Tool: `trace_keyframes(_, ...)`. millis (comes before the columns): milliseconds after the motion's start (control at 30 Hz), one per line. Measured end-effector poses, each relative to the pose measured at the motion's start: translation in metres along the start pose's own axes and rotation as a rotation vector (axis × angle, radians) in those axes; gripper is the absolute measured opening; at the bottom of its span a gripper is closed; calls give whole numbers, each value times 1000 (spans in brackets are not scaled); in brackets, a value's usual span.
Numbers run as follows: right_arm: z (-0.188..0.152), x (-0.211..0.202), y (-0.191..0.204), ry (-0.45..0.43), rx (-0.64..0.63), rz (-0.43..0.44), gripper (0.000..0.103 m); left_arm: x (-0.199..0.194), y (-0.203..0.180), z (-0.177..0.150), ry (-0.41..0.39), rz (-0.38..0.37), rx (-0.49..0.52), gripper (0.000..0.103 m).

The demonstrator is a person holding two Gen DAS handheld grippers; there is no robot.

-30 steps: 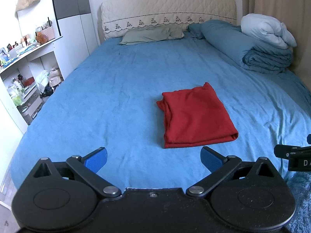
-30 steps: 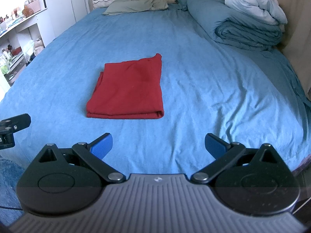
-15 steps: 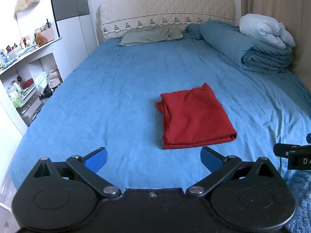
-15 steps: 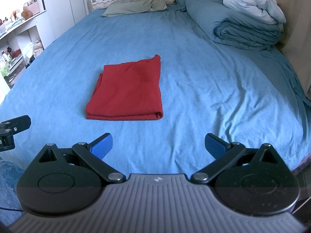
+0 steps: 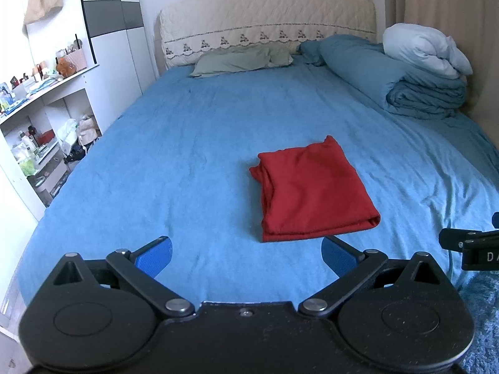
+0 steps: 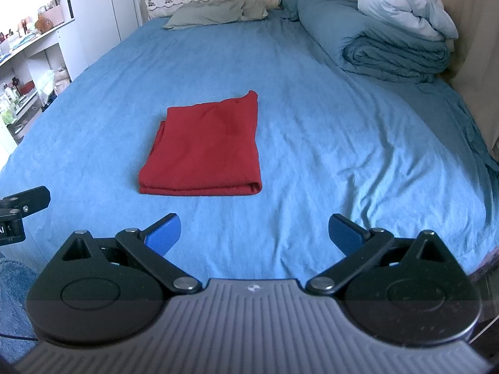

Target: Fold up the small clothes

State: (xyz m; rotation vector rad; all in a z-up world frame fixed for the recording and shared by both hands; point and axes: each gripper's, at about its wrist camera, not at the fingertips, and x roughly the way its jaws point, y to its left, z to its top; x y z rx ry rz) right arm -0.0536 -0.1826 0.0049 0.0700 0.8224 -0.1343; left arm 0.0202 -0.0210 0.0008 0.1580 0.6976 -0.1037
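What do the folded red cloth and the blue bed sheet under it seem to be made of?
Folded red cloth: soft matte knit, probably cotton jersey; its edges roll limply and nothing shines. Blue bed sheet: matte fabric with a faintly fuzzy, towel-like grain and soft wrinkles, perhaps brushed cotton or terry.

Both wrist cameras look from the foot of the bed (image 5: 193, 143) toward the headboard (image 5: 265, 28); the left view sits further left. Both share the red folded cloth (image 5: 315, 193) mid-frame.
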Motion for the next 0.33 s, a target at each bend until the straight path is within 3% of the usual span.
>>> trace_keyframes(333,1,-2,2,-7,4,-2,103,-2,8,0,-15,-2,-25,103)
